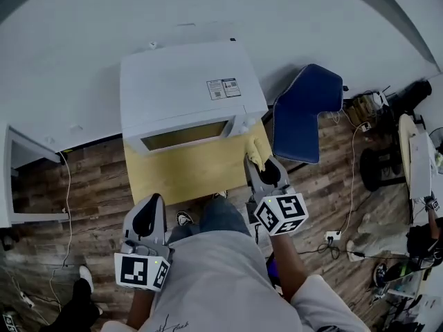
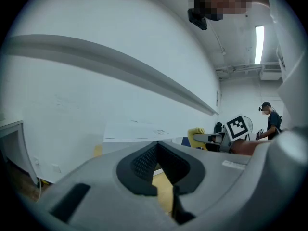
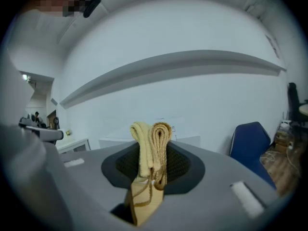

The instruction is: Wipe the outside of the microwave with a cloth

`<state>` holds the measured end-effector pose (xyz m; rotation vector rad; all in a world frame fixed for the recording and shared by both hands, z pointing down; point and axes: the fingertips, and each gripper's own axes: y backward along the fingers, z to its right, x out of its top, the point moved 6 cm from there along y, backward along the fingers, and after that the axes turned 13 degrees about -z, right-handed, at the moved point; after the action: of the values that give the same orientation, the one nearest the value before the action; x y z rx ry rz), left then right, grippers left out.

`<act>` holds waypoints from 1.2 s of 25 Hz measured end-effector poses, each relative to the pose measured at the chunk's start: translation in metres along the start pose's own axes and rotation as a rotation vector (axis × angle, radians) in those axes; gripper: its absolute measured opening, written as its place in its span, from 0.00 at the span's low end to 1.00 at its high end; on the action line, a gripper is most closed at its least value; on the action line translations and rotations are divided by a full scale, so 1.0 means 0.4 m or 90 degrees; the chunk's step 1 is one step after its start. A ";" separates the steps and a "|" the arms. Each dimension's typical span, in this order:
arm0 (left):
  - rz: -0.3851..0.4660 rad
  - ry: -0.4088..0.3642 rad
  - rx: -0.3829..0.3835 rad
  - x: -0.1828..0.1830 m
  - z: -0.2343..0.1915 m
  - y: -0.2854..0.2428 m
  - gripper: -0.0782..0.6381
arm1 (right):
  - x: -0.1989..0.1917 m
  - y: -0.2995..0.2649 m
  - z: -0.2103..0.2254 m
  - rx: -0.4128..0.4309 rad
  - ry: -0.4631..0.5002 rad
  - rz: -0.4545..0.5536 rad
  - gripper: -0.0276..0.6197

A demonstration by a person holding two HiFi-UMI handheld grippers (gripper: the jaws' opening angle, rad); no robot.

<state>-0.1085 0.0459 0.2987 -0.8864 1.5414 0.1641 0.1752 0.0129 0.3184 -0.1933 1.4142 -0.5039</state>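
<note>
Right gripper view: your right hand-held gripper (image 3: 153, 150) clamps a folded yellow cloth (image 3: 144, 138); hard rubbing on the white microwave (image 1: 187, 92) may pull it free.

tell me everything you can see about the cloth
The cloth is a soft, folded fabric, pale yellow on one side and tan on the other, its layers bunched in rounded loops. It is pinched between the jaws of the right claw, folded end sticking out past the tips. In the head view it is by the front right corner of the white microwave, above the yellow table's edge; contact with the microwave cannot be told.
</note>
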 end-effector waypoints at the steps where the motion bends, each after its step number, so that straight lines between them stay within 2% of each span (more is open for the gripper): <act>1: -0.003 0.000 -0.003 -0.002 -0.005 0.004 0.10 | -0.002 -0.010 0.026 -0.004 -0.015 0.010 0.21; 4: -0.005 0.005 -0.004 -0.005 -0.023 0.021 0.10 | -0.014 -0.048 0.112 -0.041 -0.013 0.019 0.22; 7: 0.006 0.011 0.016 -0.003 -0.049 0.045 0.10 | -0.026 -0.106 0.192 -0.084 0.015 0.028 0.23; 9: 0.012 0.017 0.032 -0.006 -0.066 0.057 0.10 | -0.034 -0.140 0.234 -0.114 0.013 0.035 0.23; 12: 0.005 0.033 0.050 -0.019 -0.083 0.068 0.10 | -0.042 -0.181 0.271 -0.156 0.010 0.031 0.22; 15: 0.001 0.036 0.063 -0.022 -0.091 0.076 0.10 | -0.049 -0.216 0.290 -0.177 0.021 0.030 0.22; 18: 0.001 0.030 0.072 -0.012 -0.099 0.075 0.10 | -0.058 -0.231 0.287 -0.177 0.018 0.040 0.22; 26: -0.003 0.022 0.067 -0.001 -0.100 0.064 0.10 | -0.075 -0.255 0.235 -0.131 -0.016 0.051 0.22; 30: -0.016 0.024 0.060 -0.015 -0.090 0.050 0.10 | -0.074 -0.259 0.202 -0.097 -0.003 0.047 0.22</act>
<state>-0.1495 0.0415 0.3037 -0.8381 1.5602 0.0570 0.2289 -0.0786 0.4016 -0.2629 1.4510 -0.3352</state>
